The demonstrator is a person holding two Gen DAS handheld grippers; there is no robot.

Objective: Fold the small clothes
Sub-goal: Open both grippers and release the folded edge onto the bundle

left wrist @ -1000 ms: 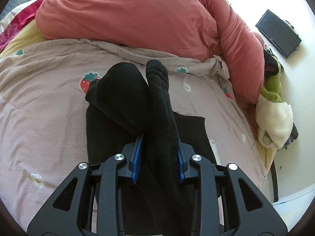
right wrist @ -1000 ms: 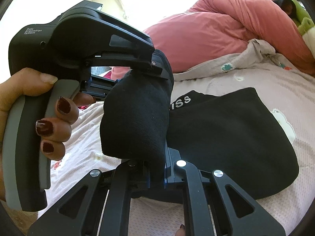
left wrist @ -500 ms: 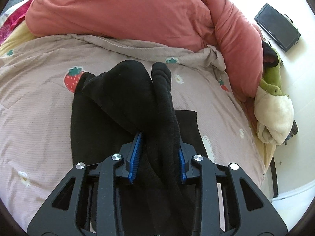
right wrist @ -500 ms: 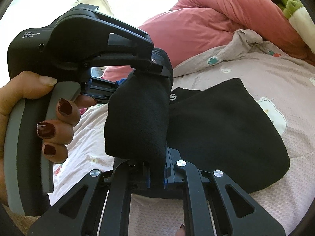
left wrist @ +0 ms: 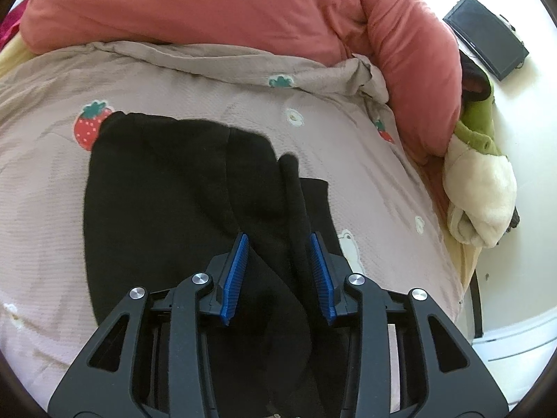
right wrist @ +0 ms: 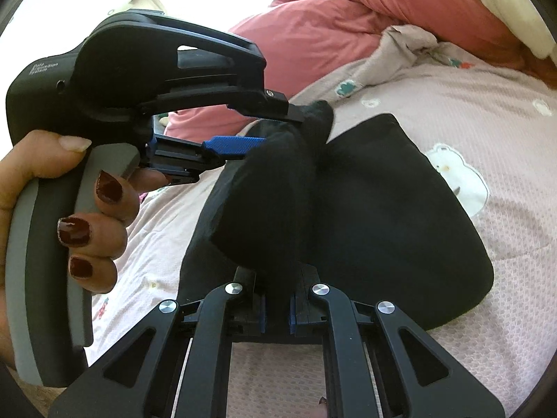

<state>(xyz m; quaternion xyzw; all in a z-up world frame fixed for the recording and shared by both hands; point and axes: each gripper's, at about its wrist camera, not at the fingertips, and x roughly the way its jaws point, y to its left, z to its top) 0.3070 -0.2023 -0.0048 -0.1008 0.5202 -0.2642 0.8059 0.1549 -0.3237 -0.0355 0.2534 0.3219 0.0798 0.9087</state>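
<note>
It was a home bedroom. Beyond the jaws a bed wore a pinkish strawberry-print sheet [left wrist: 216, 104], with a bunched coral duvet [left wrist: 209, 7] heaped farther off. To the right of the jaws a green-and-cream plush toy [left wrist: 484, 174] lay at the bed's edge.

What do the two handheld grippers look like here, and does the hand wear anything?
Both grippers, left gripper and right gripper, are black linkage frames with silver rivets and ribbed blue pads on the fingers. The left one's grey handle bears small white lettering. The hand wears dark red nail polish.
</note>
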